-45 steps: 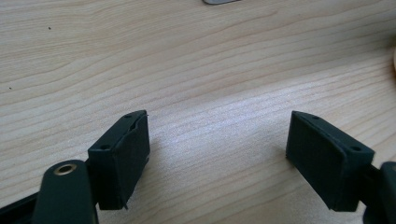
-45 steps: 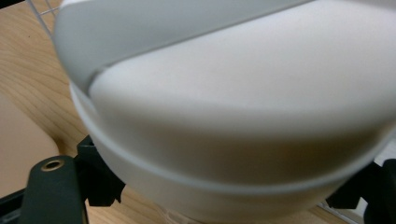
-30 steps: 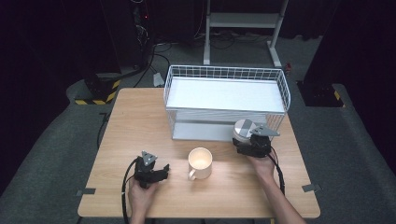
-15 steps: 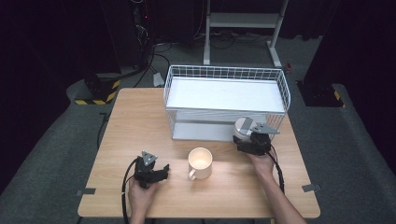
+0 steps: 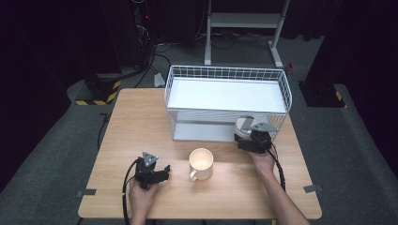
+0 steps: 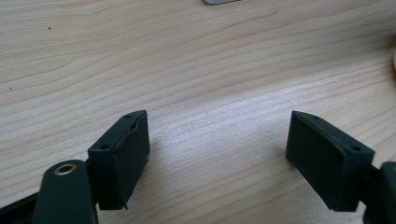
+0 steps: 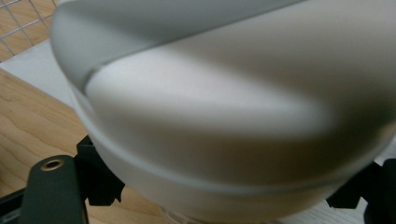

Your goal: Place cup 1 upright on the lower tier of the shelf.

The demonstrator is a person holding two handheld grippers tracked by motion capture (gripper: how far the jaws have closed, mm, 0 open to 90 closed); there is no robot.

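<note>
Here, right gripper point(image 5: 247, 137) near the worktop's point(image 5: 141, 122) right edge, jaws clamped around a grey cup point(image 7: 224, 107) at the wire rack's point(image 5: 225, 75) lower shelf. Left gripper point(image 6: 217, 154) near the front edge, jaws open, holding nothing. Cream mug point(image 5: 201, 162) between.

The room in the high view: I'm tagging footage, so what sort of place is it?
Probably a recording lab or studio: dark surroundings, a metal stand and floor cables behind a wooden table holding a wire rack.

Grey-white cup point(image 7: 233, 116), cream mug point(image 5: 201, 162)
</note>
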